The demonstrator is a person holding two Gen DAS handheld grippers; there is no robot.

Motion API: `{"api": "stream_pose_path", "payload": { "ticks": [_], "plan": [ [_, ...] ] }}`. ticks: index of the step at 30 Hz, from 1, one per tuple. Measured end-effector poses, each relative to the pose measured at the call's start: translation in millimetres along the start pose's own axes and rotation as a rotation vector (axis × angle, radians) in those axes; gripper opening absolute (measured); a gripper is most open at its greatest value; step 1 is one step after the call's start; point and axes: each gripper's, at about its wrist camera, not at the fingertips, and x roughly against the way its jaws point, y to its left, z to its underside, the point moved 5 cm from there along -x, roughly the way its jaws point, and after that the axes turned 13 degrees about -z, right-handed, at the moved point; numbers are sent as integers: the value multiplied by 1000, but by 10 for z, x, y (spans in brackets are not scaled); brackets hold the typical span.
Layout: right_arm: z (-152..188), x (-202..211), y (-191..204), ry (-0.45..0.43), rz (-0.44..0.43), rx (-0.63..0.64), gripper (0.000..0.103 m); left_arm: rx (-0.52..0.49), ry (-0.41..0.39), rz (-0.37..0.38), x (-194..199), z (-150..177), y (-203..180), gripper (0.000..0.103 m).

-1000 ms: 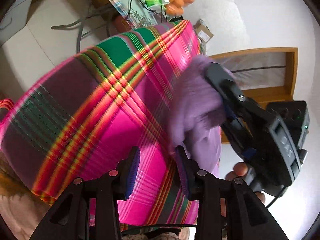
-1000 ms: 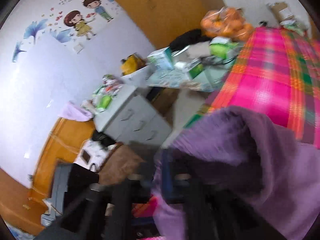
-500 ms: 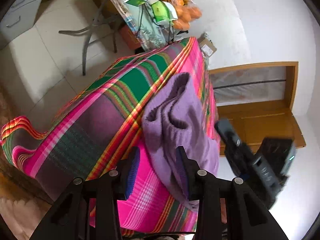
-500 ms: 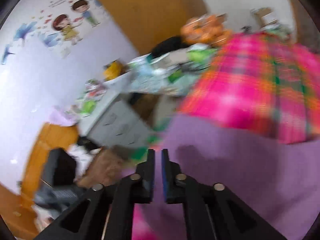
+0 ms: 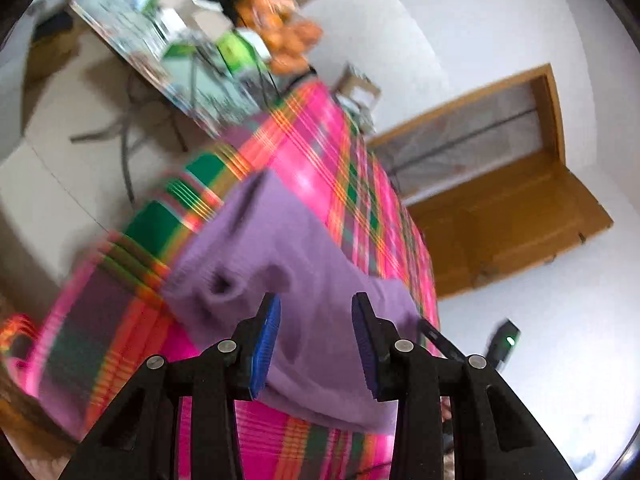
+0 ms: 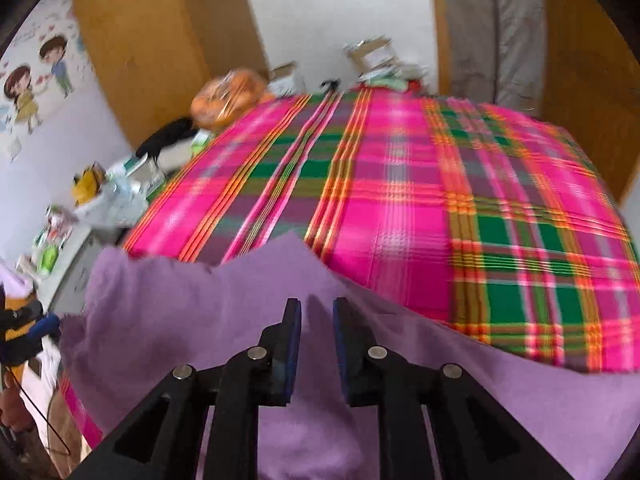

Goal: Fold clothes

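A purple knit garment (image 5: 288,264) lies rumpled on the pink, green and orange plaid bed cover (image 5: 340,184), near its front corner. My left gripper (image 5: 316,308) hovers over the garment, open, with nothing between its blue pads. In the right wrist view the same garment (image 6: 180,304) spreads across the near edge of the plaid cover (image 6: 400,200). My right gripper (image 6: 316,312) sits just above it, open by a narrow gap; the cloth shows behind the gap, not pinched. The right gripper's body (image 5: 504,340) with a green light shows at the lower right of the left wrist view.
A cluttered side table (image 5: 176,60) with boxes and a bag of oranges (image 5: 288,40) stands beside the bed. A wooden door frame (image 5: 500,208) is behind the bed. A grey cabinet (image 6: 68,248) and a wall with cartoon stickers (image 6: 32,80) are on the left.
The right gripper carried the purple garment, held shut on it, then set it on the bed cover and opened. The left gripper stayed open and now looks over the laid-down garment.
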Motion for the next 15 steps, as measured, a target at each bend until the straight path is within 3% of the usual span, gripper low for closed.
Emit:
{"api": "stream_pose_path", "payload": {
  "ticks": [4, 8, 12, 15],
  "plan": [
    [-35, -282, -76, 46, 63, 9, 17, -20, 63, -47, -197, 89, -22, 39],
    [-139, -427, -105, 60, 90, 26, 17, 25, 61, -81, -241, 46, 112, 39],
    [-192, -564, -135, 69, 98, 13, 19, 50, 61, -94, -249, 36, 183, 38],
    [-151, -415, -101, 50, 65, -16, 19, 60, 65, -99, -254, 37, 220, 39]
  ]
}}
